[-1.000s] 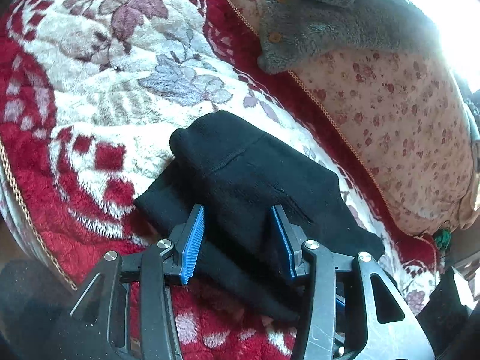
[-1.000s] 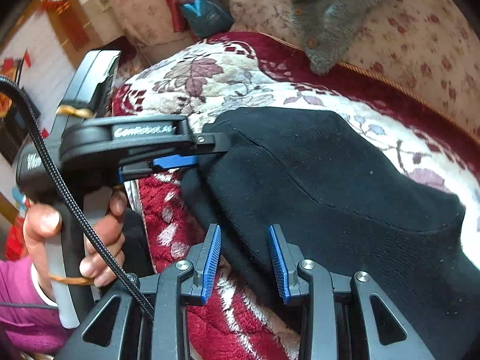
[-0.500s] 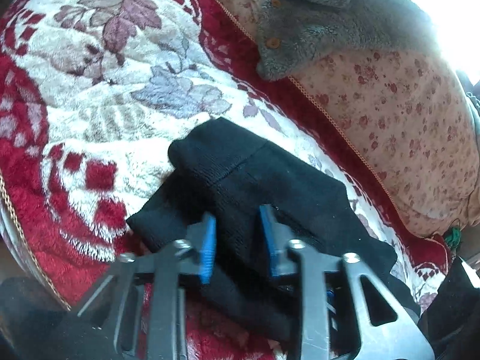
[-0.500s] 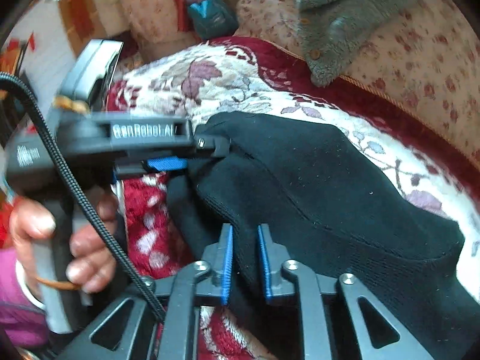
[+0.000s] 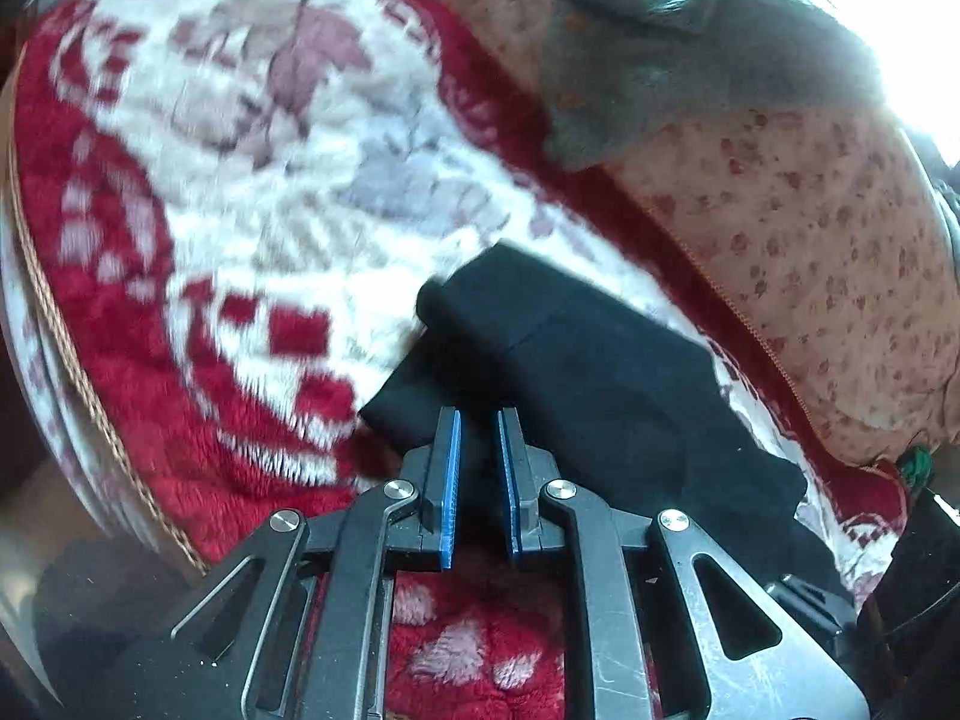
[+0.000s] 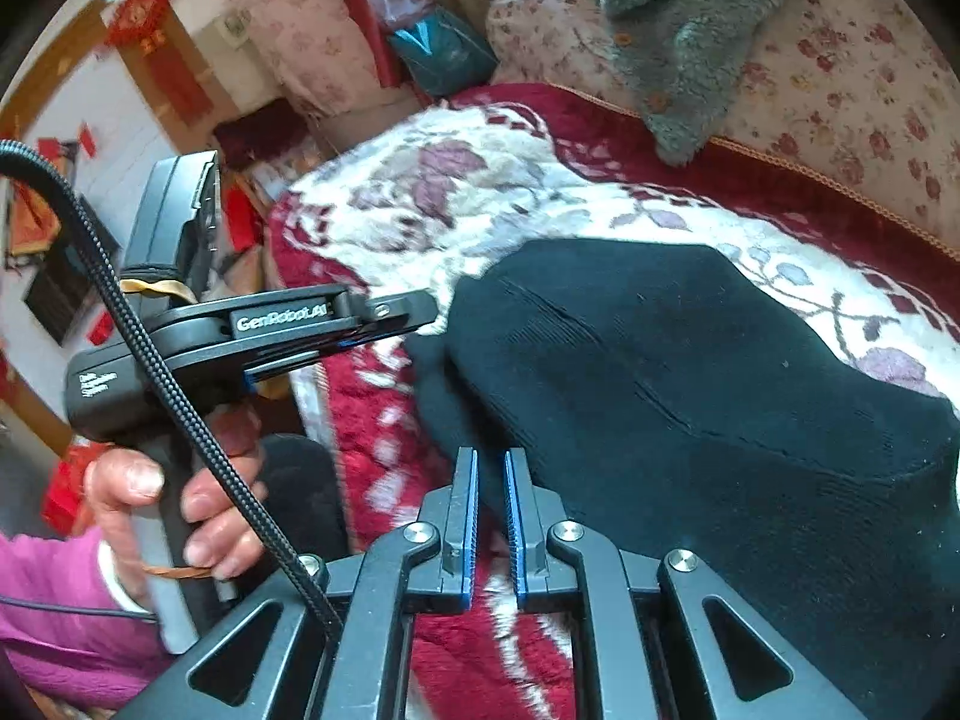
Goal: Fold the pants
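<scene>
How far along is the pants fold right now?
Done: the black pants lie bunched on the floral blanket, no neat fold yet. In hand: left gripper, jaws closing, and right gripper pinch their near edge. Left: lifting it over and flattening.

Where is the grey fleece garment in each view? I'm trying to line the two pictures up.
Left wrist view: grey fleece garment, top right, on the floral cushion.
Right wrist view: top, right of centre, same cushion.
Shared landmark: black pants.
</scene>
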{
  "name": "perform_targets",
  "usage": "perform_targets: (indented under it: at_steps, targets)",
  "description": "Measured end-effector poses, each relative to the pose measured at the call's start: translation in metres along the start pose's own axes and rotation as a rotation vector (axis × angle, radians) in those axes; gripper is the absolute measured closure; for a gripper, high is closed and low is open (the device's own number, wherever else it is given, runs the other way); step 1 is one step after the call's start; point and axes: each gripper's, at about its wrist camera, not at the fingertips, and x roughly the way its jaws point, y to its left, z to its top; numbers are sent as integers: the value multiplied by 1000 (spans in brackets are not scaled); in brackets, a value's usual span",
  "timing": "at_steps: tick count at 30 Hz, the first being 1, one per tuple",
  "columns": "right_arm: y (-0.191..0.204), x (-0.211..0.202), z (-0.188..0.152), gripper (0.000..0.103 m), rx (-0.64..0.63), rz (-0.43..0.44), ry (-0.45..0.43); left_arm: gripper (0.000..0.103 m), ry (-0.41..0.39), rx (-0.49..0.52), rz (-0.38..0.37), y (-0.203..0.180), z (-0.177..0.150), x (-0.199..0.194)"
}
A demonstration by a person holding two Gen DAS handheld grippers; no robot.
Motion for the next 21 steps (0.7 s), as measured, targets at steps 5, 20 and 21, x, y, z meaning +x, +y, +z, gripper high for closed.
perform_targets:
  at_steps: [5, 20, 21]
  targets:
    - [11, -7, 0, 84, -82, -104, -16, 92, 7, -70, -73, 5, 2, -6]
    - [14, -21, -2, 64, -170, -193, -17, 64, 66, -69, -87, -16, 14, 18]
    - [12, -17, -2, 64, -171, -190, -4, 64, 68, -71, -82, -16, 15, 20]
